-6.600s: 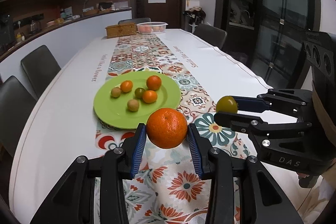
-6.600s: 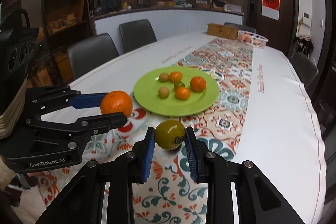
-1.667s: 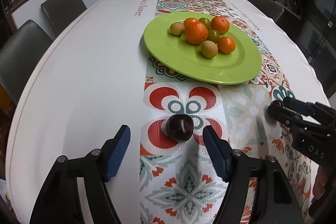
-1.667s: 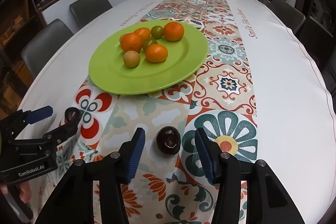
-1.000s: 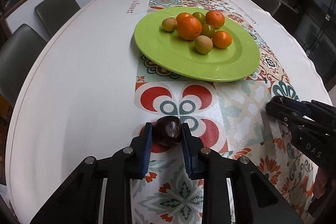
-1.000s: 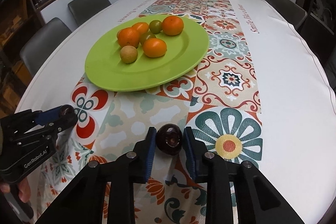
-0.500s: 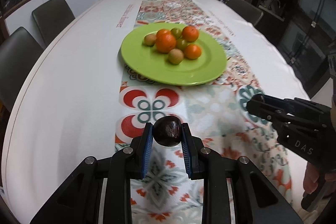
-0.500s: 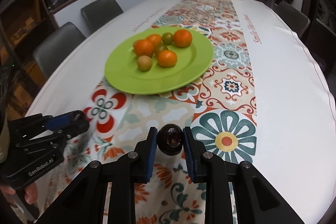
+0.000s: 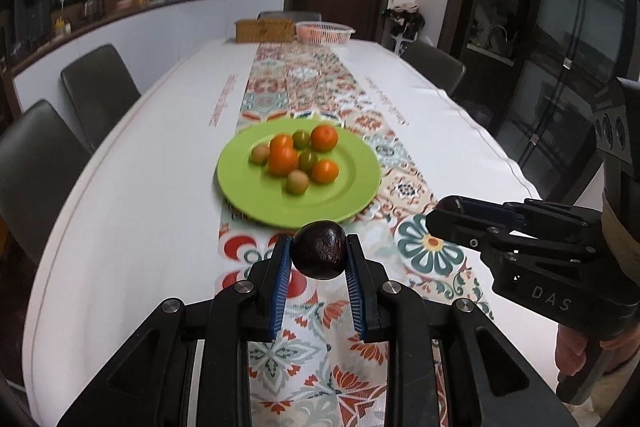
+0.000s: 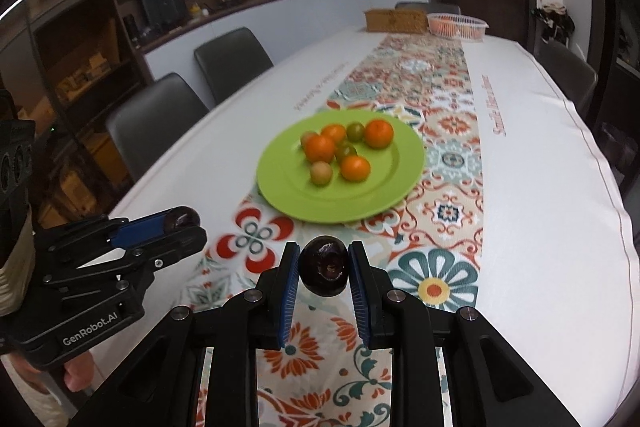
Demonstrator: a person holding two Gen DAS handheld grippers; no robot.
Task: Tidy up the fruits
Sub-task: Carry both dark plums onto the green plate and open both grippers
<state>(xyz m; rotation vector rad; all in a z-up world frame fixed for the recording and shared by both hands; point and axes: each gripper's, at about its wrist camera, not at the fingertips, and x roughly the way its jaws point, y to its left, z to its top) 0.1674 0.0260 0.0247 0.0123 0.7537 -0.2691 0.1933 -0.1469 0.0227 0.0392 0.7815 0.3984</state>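
Fruits are the matter here, and two of them hang in the air: the left gripper pinches a dark plum between its blue pads, and the right gripper pinches a second dark plum the same way, both lifted above the patterned table runner short of the plate. Each round fruit is caught only at its widest part near the pad tips, so I judge that a tilt or a slackened squeeze could let one slip out, fall on the runner and roll toward the edge of the table. The two grippers sit close side by side, and a careless swing inward could knock them together. Further on, the green plate already carries a loose cluster of oranges and small green fruits toward its far half. A plum dropped from height or set against that cluster might scatter it, or roll off the shallow rim.
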